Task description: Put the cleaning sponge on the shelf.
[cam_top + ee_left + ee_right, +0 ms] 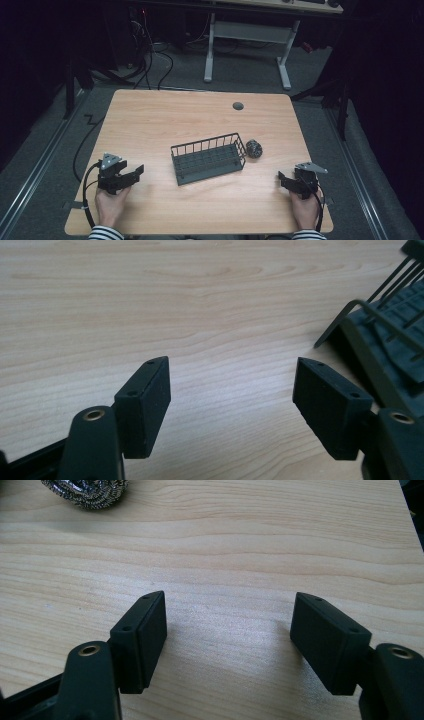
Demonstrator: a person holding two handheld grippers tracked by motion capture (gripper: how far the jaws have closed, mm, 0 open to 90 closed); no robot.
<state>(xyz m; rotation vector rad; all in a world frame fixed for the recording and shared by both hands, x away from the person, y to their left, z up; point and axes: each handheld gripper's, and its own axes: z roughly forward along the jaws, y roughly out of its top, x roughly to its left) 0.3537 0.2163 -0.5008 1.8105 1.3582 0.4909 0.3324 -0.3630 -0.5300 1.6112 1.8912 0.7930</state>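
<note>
A dark wire basket (208, 157) stands in the middle of the wooden table (150, 120), with nothing visible inside it. Just right of the basket lies a steel-wool scrubber ball (254, 148). My left gripper (134, 173) rests low at the front left, open, nothing between its jaws; the left gripper view has the basket's corner (380, 325) at its right edge. My right gripper (283, 181) sits at the front right, open and empty as well. The right gripper view catches the scrubber (85, 491) at the top left, well ahead of the jaws.
A grey cable grommet (238, 105) is set in the far part of the table. Beyond the table stand a white desk frame (247, 45) and loose cables on the floor. A person's hands in striped sleeves hold both grippers near the front edge.
</note>
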